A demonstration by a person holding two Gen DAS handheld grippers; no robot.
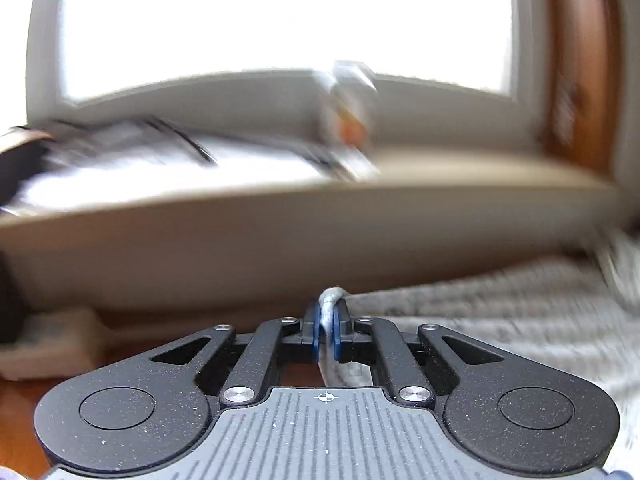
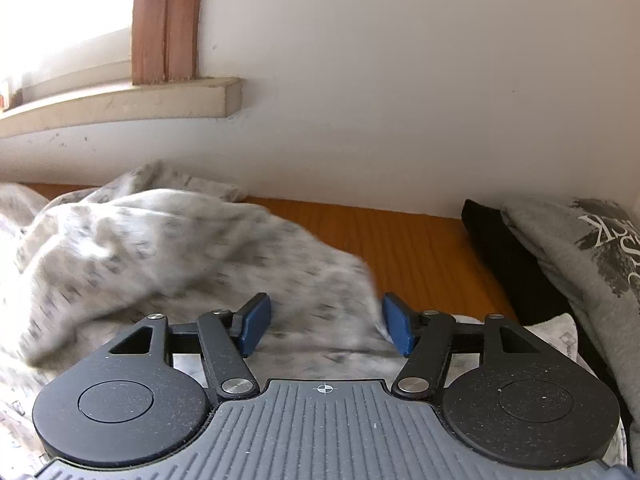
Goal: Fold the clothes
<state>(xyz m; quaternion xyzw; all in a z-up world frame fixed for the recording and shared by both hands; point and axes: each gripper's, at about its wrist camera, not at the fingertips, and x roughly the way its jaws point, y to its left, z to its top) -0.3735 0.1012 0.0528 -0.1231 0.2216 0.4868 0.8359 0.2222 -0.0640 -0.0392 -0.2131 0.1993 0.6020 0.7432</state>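
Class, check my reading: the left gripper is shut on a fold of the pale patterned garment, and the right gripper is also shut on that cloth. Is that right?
Not quite. The left gripper is indeed shut on the pale patterned garment, but the right gripper is open: the right wrist view shows its blue pads standing apart above the cloth, pressing nothing.

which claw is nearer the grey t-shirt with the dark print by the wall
Right. The right claw hangs open over the pale speckled garment, with the grey printed t-shirt just to its right. The left claw pinches pale cloth, that shirt nowhere in its view.

Both wrist views low, close, facing windowsill [image 1: 440, 176]; shared.
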